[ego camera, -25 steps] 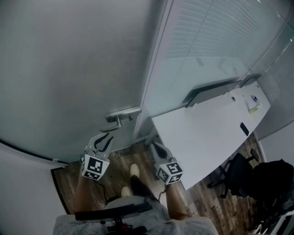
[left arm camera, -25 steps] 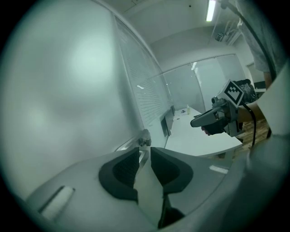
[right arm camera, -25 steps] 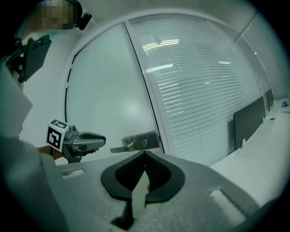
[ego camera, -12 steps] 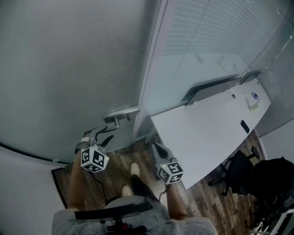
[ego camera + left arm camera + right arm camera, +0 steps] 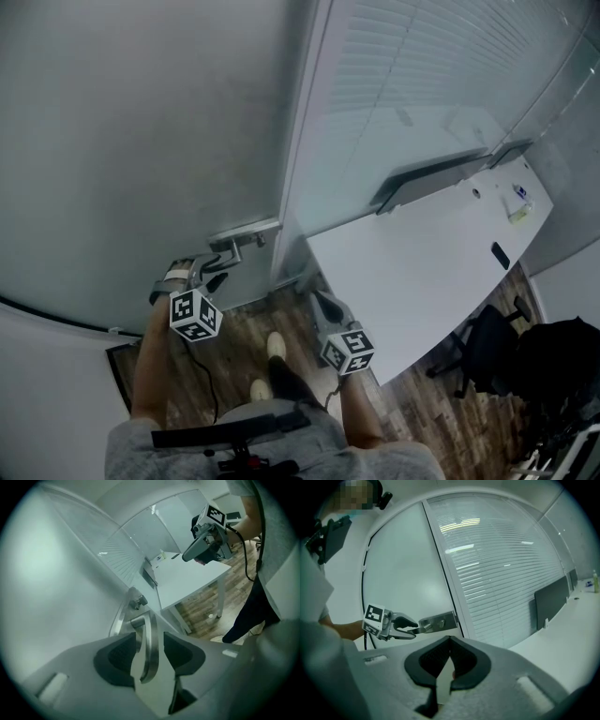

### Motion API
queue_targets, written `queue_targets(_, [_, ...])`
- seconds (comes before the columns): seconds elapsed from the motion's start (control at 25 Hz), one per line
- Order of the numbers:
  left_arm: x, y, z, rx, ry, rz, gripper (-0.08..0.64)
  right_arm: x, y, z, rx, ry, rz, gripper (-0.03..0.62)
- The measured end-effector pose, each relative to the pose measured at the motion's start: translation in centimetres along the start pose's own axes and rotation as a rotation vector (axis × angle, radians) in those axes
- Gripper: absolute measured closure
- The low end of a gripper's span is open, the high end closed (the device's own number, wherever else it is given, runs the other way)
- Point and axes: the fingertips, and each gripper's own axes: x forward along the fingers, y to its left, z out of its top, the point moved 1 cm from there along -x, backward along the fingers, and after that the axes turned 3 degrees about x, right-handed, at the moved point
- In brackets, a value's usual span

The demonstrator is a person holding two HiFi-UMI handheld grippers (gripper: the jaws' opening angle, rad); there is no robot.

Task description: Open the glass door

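The frosted glass door [image 5: 141,141] carries a metal handle plate [image 5: 246,231] with a lever [image 5: 230,249]. My left gripper [image 5: 211,272] reaches up to that lever. In the left gripper view the lever [image 5: 151,644] runs between the two dark pads of my left gripper [image 5: 149,637], with a gap on each side. Those jaws have just opened wide and then closed slightly. From the right gripper view I see the left gripper [image 5: 410,626] straddling the lever by the handle plate [image 5: 438,620]. My right gripper [image 5: 319,302] hangs back from the door with its jaws [image 5: 450,639] together and nothing in them.
To the right of the door is a glass partition with blinds [image 5: 422,84]. A white desk [image 5: 422,272] juts out beside my right gripper. A black office chair [image 5: 487,352] and a dark bag [image 5: 562,366] stand further right. My shoe [image 5: 274,349] rests on the wood floor.
My left gripper has rolled over and closed in on the lever, and its jaws now stand wider, around the lever. The right gripper has stayed put.
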Motion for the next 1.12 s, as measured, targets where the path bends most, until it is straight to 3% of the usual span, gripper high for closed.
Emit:
queue_targets(0.28, [1.7,-0.5,-0.9,0.07,0.074,-0.024,0.38,0.1,-0.3,0.0,0.009,0.001,-0.004,0.591])
queue_targets(0.52, [2.7,-0.7,-1.5,0.078,0.105,-0.034,0.425,0.0,-0.7,0.0,0.017,0.001,-0.009,0.591])
queue_targets(0.96, [4.3,-0.4,-2.1,0.091,0.136,0.029,0.557,0.0,-1.4,-0.4,0.043,0.006,-0.016,0.591])
queue_targets(1.12, [4.2,-0.3,-2.0,0.092,0.124,0.045,0.557,-0.1,-1.2,-0.3,0.043,0.008,-0.015,0.591])
